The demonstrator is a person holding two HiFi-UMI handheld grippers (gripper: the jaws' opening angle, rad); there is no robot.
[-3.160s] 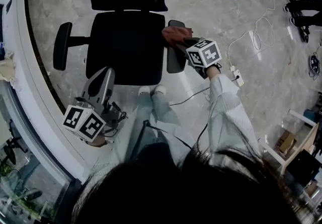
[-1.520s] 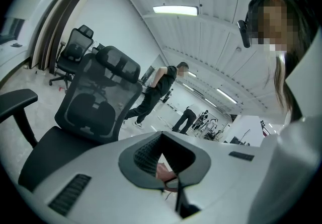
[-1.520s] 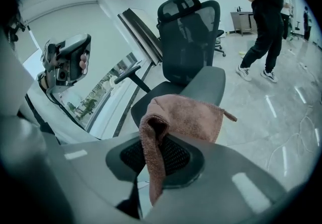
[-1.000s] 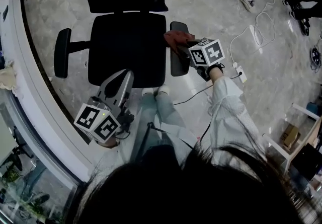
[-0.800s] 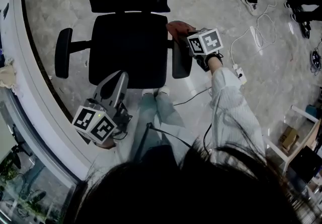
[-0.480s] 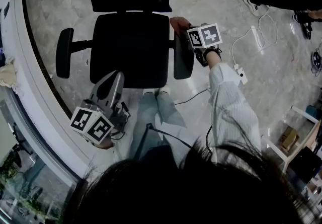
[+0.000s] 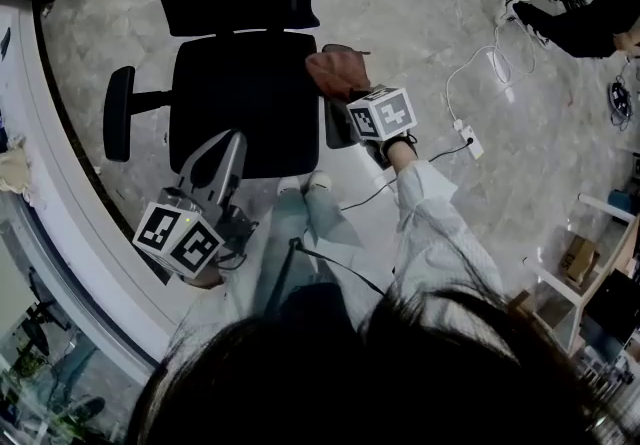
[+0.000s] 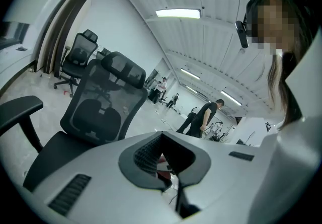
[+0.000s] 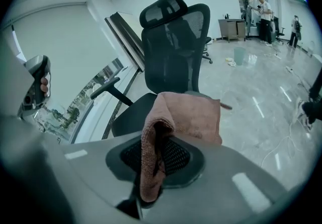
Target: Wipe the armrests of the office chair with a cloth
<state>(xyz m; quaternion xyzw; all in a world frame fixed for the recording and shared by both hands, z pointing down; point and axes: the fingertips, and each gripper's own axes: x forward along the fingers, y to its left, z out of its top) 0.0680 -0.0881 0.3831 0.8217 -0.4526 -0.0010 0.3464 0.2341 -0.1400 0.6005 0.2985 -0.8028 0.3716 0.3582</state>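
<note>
Wiping looks under way on one side only. The cloth (image 7: 338,71) sits over the far end of the chair's (image 7: 245,98) right armrest (image 7: 334,126), so I judge that armrest to be the one in hand. No view shows how much of its pad is already clean. The left armrest (image 7: 118,113) stands bare across the seat, well apart from both tools, and I count it as not yet done. Right tool (image 7: 350,93): jaws narrow, clamped on a fold of the pinkish-brown cloth (image 9: 186,117). In the right gripper view (image 9: 153,167) the fold runs up between the pads, and the loose part spreads ahead over the armrest end. Cloth on the pad looks like contact from above, though I can't be sure it is pressing, since the cloth hides the join. Left tool (image 7: 226,151): held back near the front of the seat, pointing toward the chair and touching nothing. In its own view (image 8: 168,160) the jaws come together with nothing between them, only a slit of floor and a bit of the cloth showing beyond. It is idle and empty.
</note>
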